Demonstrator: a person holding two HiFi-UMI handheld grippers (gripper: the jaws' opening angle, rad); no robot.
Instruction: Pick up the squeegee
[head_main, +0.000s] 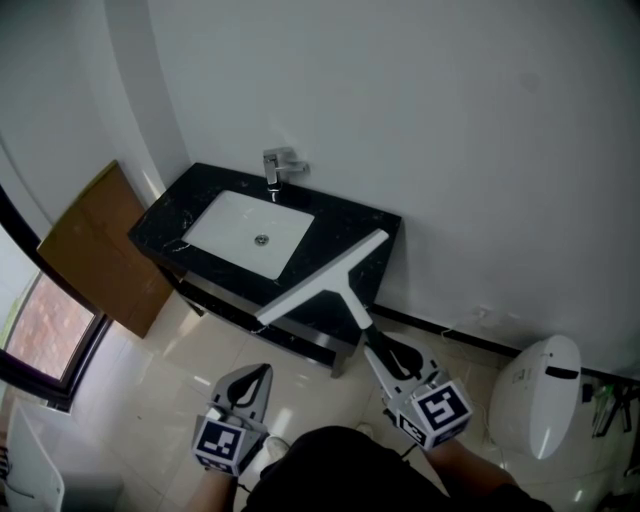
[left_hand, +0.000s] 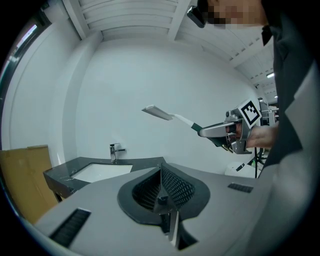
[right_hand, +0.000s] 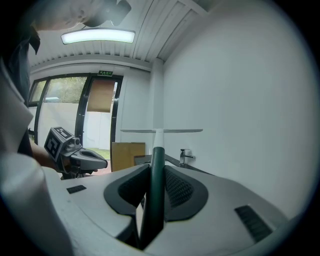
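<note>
White walls (head_main: 420, 110), black vanity (head_main: 340, 235), tiled floor (head_main: 150, 390).

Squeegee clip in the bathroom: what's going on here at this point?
A person stands in front of a black vanity counter with a white sink, holding a gripper in each hand. The right gripper has its fingers shut on the dark handle of the squeegee and holds it in the air, blade end out above the counter. The left gripper is held low beside it, fingers together with nothing between them.
</note>
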